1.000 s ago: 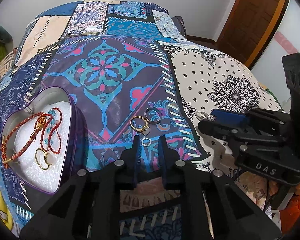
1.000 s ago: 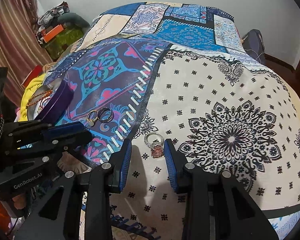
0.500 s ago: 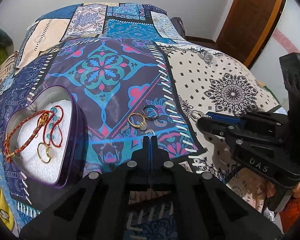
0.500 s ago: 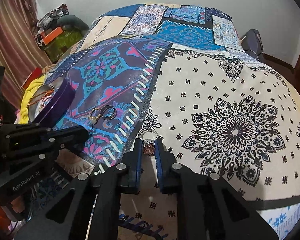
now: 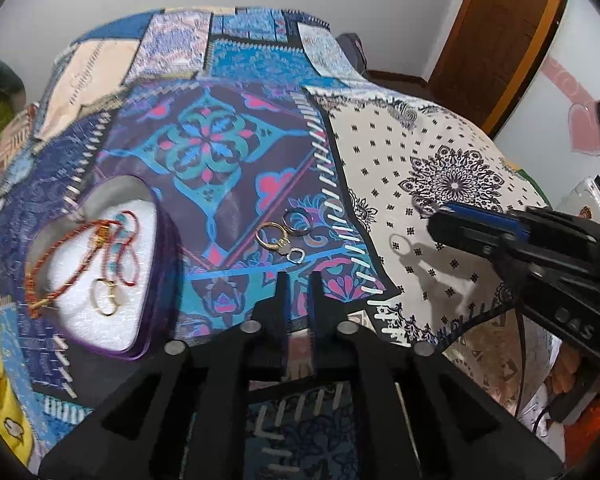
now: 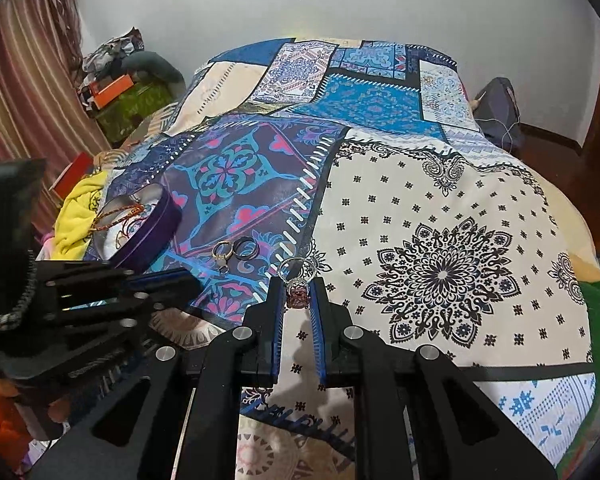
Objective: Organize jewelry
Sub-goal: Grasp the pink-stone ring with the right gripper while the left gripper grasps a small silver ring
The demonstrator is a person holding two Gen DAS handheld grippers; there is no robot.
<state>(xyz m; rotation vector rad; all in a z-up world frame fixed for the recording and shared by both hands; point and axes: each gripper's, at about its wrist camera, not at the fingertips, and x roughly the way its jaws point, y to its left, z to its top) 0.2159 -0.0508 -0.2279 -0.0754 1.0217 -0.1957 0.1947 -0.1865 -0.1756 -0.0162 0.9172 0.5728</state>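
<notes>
Pink-stoned ring (image 6: 297,294) sits clamped in right hand-held gripper (image 6: 298,292); left hand-held gripper (image 5: 299,280) seemingly slightly parted, empty.

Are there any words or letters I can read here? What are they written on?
"DAS": on the black body of the right gripper, seen from the left wrist camera.
Lettering on the left gripper: too blurred to read.
Print on the orange box: too small to read.

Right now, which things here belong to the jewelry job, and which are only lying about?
Job:
- stone ring, held in the right tongs
- gold ring, dark ring, small clasp on the quilt
- heart tin with red cord

Lying about:
- yellow cloth
- orange box
</notes>
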